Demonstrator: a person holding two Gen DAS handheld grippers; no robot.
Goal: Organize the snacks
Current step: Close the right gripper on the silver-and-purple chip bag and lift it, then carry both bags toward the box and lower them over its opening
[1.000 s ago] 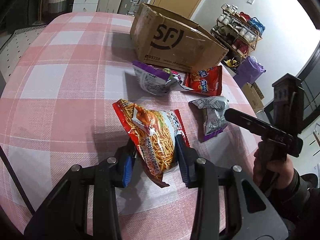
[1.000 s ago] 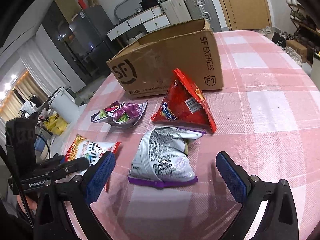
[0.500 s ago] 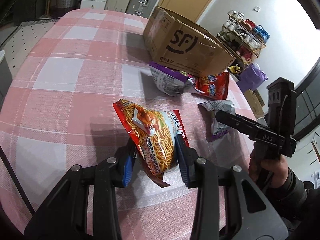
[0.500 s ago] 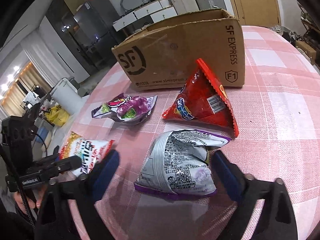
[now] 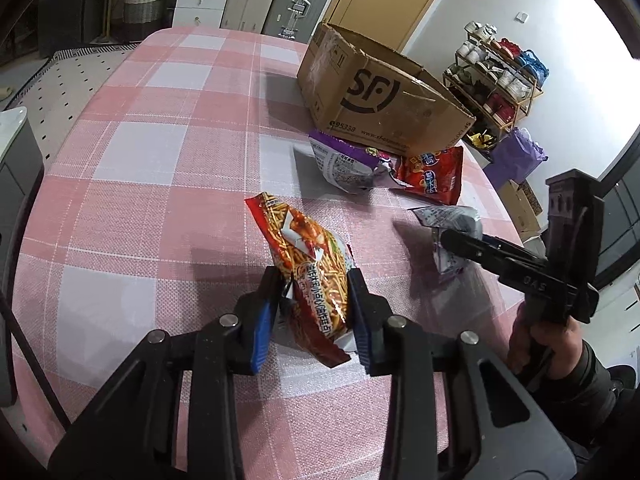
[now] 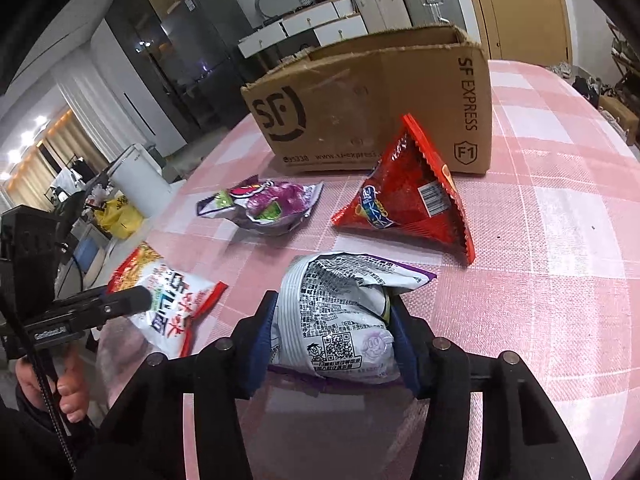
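Left gripper clenched on red crinkly noodle-snack bag. Right gripper, jaws just closing, pinches silver-purple foil bag at near end. Both light, puffy, crushable; grip edges.

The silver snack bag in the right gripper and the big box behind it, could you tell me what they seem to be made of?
The silver snack bag looks like thin metallised plastic film: shiny, sharply creased, printed. The box looks like matte brown corrugated cardboard, its top edges frayed and its walls dented.
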